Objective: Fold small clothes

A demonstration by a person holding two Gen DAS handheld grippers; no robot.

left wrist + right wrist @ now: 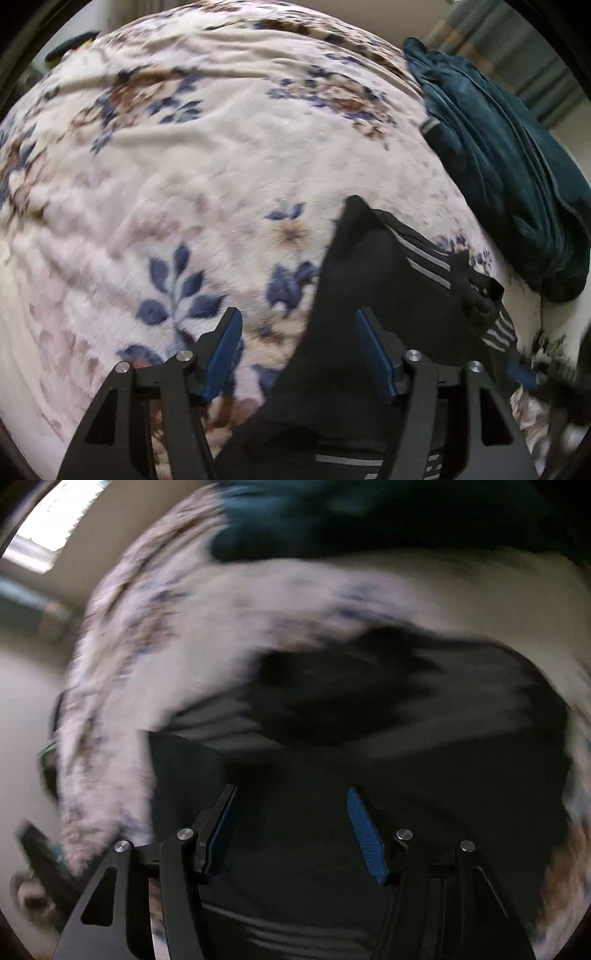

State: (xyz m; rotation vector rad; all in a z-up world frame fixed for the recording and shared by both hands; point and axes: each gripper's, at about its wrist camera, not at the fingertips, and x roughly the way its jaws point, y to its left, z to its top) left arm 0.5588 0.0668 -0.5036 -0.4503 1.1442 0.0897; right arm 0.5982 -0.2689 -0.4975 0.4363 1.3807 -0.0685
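My left claw point(297, 354) gapes, gripping nothing; the black striped garment point(391, 266) lies on the floral bed cover point(221, 166) under its right finger, running away rightward; my right claw point(291, 834), also empty, hangs directly above it, nearer.

A home bedroom: a bed under a plush floral blanket point(221, 155), a rumpled dark teal blanket point(509, 177) at its far right, striped curtains point(535, 66) beyond.
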